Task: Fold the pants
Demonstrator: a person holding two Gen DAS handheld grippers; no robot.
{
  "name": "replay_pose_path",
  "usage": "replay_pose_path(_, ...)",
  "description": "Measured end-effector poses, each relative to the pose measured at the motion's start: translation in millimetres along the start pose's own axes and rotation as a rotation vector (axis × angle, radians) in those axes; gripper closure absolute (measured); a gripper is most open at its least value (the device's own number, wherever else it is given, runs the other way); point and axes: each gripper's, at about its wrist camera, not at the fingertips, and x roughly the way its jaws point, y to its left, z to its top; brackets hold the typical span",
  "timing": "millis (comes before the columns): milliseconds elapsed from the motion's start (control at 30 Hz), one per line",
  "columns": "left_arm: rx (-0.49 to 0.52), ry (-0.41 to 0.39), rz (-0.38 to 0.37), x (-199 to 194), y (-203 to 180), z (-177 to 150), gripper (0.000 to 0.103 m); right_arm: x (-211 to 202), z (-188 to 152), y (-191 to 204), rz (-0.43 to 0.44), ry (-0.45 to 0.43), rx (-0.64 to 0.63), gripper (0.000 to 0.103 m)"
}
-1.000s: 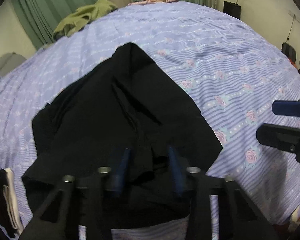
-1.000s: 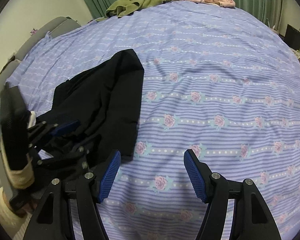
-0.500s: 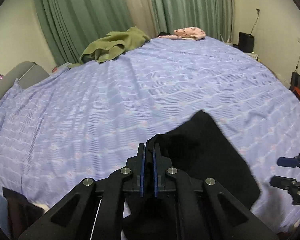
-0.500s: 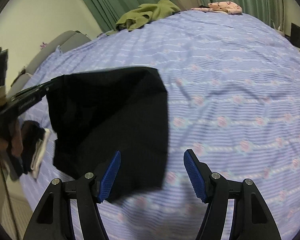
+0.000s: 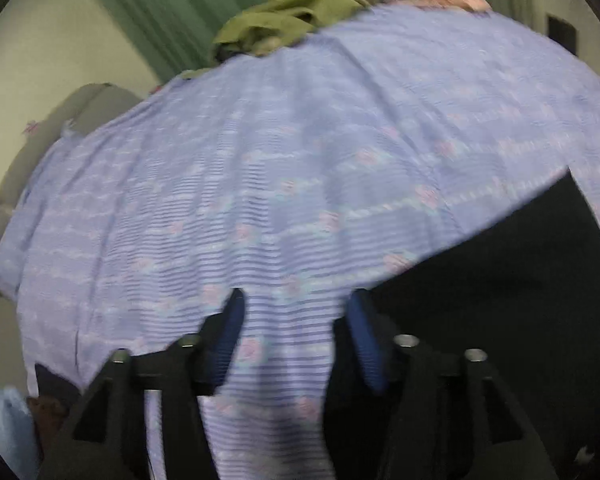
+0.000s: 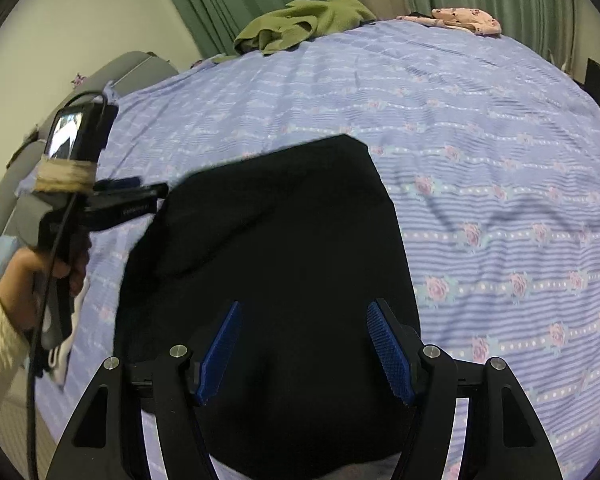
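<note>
Our left claw (image 5: 296, 320) and right claw (image 6: 304, 332) both gape empty; the pants (image 6: 276, 264) lie on the bed (image 6: 480, 128) at six o'clock. Pinching one layer could undo the fold.

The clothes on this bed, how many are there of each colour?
Black pants: 1
Green garment: 1
Pink garment: 1
Total: 3
</note>
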Motion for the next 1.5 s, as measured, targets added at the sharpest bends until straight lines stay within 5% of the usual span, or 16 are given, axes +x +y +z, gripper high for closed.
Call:
replay_pose_path(233,-0.204,-0.071,-0.136,-68,57,-54,0.034,-18,-5,10,0.001,-0.031,-0.035,0.036)
replay_pose_path(600,-0.361,0.138,-0.398,-89,32,-177,0.059,-27,-68,19,0.005,0.093,-0.133,0.036)
replay_pose_path(900,-0.541,0.176,-0.56,-81,21,-196,0.059,-18,-96,23,-0.029,0.172,-0.165,0.036)
replay_pose_path(1267,-0.654,0.258,-0.635,-56,13,-205,0.063,-22,-101,21,-0.031,0.178,-0.166,0.036)
replay_pose_path(1367,-0.695,0.273,-0.686,-51,13,-209,0.097,-22,-102,20,-0.03,0.183,-0.16,0.036)
replay_pose_path(1500,-0.697,0.196,-0.695,-81,24,-200,0.097,-25,-104,20,-0.024,0.182,-0.165,0.036)
